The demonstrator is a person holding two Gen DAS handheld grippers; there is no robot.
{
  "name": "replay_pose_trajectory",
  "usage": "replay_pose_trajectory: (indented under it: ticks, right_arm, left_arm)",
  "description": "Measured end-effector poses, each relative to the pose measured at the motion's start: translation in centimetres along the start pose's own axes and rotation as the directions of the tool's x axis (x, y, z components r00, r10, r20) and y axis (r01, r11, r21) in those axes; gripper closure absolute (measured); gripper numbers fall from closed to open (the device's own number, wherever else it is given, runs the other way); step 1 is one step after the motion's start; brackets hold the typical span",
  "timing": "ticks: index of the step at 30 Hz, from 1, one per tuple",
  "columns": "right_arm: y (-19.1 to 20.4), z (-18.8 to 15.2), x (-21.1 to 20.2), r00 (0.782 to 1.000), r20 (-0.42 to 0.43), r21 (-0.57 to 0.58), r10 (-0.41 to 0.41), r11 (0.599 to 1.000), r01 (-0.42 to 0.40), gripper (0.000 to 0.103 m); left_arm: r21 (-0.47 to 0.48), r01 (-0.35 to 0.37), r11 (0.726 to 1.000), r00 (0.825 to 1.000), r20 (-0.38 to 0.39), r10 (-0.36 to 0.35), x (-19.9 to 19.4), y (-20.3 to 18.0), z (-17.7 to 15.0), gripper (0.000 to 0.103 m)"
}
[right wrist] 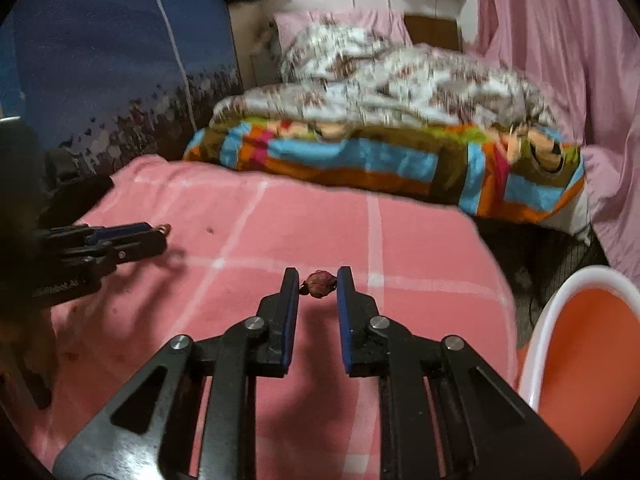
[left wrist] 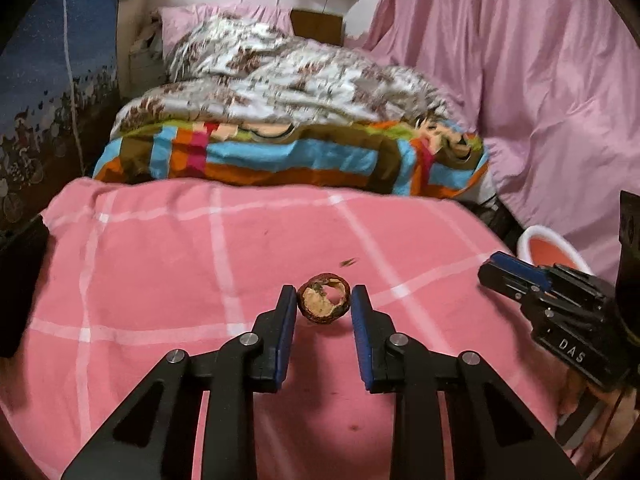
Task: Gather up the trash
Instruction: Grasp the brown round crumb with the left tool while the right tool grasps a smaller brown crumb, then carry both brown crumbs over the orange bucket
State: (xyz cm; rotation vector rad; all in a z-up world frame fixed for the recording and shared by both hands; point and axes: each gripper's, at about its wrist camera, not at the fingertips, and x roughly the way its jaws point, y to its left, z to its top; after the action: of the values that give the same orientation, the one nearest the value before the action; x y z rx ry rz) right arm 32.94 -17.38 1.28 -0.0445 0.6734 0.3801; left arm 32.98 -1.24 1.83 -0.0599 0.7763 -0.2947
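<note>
Left gripper [left wrist: 324, 300]: jaws apart, straddling a brown husk [left wrist: 324, 304]. The left finger's tip looks to touch the husk's side; the right finger stands just beside it, and whether it touches cannot be told.
Husk: round, hollow, pale inside, lying on the pink blanket [left wrist: 160, 280].
Right gripper [right wrist: 318, 280]: jaws apart around a small reddish scrap [right wrist: 319, 279] that sits between the tips; contact with the pads cannot be told.
Grippers to each other: well apart. In the left wrist view the right one shows at the right border, over the blanket's right side.
Speck [left wrist: 348, 263]: a small dark bit on the blanket just beyond the husk, apart from it.
Blanket edges: the far edge meets a striped quilt [left wrist: 280, 156]; the right edge falls off to a dark gap [right wrist: 540, 248].
Bin [right wrist: 560, 320]: white rim, orange inside, low at the right, just past the blanket's right edge and near the right gripper.
Open room: bare blanket lies on all sides of both scraps, widest to the left and toward the quilt.
Surroundings: a flowered duvet [left wrist: 288, 76] is heaped behind the quilt, a pink sheet [left wrist: 540, 80] hangs at right, a blue cloth [left wrist: 60, 60] at left.
</note>
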Motion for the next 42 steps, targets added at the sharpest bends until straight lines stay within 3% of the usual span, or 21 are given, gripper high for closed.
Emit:
replay_pose_trajectory:
  ticks: [3,5,11,17,23,26,32,38,42]
  right_arm:
    - [0.5,0.1,-2.5,0.993,0.117,-0.016,-0.004,1.0,0.005,0.077]
    - [0.5,0.1,-4.6,0.977,0.213,-0.015,-0.019,1.0,0.022,0.077]
    - [-0.3,-0.3,-10.4,0.897,0.439,0.009,-0.056,0.998,0.058,0.077]
    - [-1.4,-1.0,-14.8,0.811,0.573,0.032,-0.12,0.992,0.124,0.077]
    - [-3.4,-1.8,-18.0,0.753,0.633,0.077,-0.182,0.982,0.172,0.077]
    - [-4.8,-2.3,-19.4,0.734,0.643,0.109,-0.22,0.974,0.197,0.077]
    - [-7.5,-3.2,-20.9,0.721,0.624,0.181,-0.3,0.954,0.24,0.077]
    - [-10.1,-4.5,-22.2,0.715,0.596,0.243,-0.366,0.931,0.274,0.077]
    - [-11.6,-5.4,-22.7,0.722,0.569,0.262,-0.394,0.919,0.295,0.077]
  left_arm:
    - [0.01,0.013,1.0,0.997,0.082,-0.014,-1.8,-1.1,0.1,0.08]
    - [-0.005,0.026,1.0,0.99,0.139,-0.026,-3.1,-1.8,0.1,0.08]
    - [0.006,0.036,0.999,0.958,0.284,-0.036,-6.7,-4.7,0.6,0.08]
    - [0.05,0.068,0.996,0.913,0.399,-0.082,-9.8,-8.7,1.5,0.08]
    - [0.138,0.071,0.988,0.862,0.49,-0.13,-11.8,-13.1,2.1,0.079]
    - [0.19,0.072,0.979,0.845,0.511,-0.161,-12.2,-15.3,2.2,0.079]
    - [0.292,0.073,0.954,0.824,0.52,-0.222,-12.1,-19.1,1.5,0.079]
    - [0.347,0.103,0.932,0.827,0.491,-0.274,-10.9,-22.4,1.1,0.079]
    - [0.378,0.12,0.918,0.83,0.469,-0.301,-9.8,-24.2,0.7,0.079]
